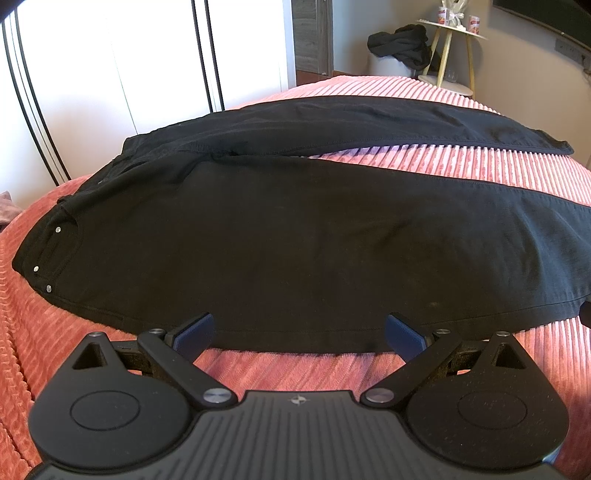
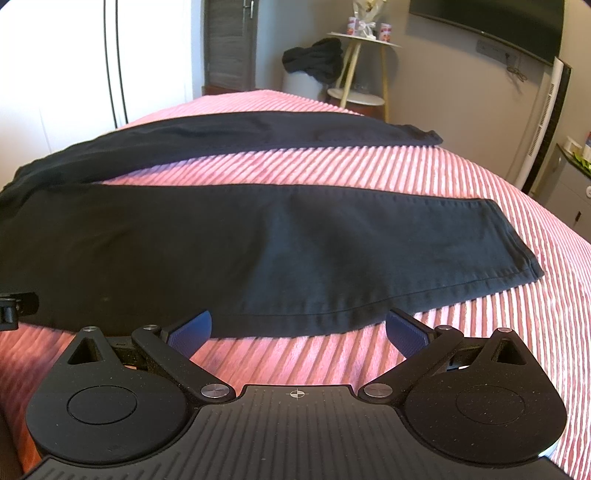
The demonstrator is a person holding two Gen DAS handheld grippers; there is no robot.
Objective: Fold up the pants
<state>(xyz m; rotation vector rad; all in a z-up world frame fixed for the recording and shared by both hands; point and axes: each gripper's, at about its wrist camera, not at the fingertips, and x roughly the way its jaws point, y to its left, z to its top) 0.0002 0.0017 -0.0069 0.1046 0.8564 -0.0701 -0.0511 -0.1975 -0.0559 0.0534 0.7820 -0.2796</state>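
Note:
Black pants [image 1: 295,236] lie flat on a pink ribbed bedspread [image 1: 424,166], waistband with metal rivets at the left, two legs spread apart running to the right. My left gripper [image 1: 299,328] is open, its blue pads [image 1: 195,330] just at the near edge of the near leg's thigh. In the right wrist view the near leg [image 2: 295,251] ends in a hem at the right; the far leg [image 2: 258,133] lies behind. My right gripper [image 2: 299,326] is open at the near edge of the lower leg. The left gripper's tip shows at the left edge [image 2: 14,310].
A small white side table [image 2: 364,70] with cups stands beyond the bed, next to a dark garment [image 2: 314,59] heaped on a white stool. A wall screen [image 2: 498,26] and a white tower fan [image 2: 543,125] are at the right. Windows are at the left.

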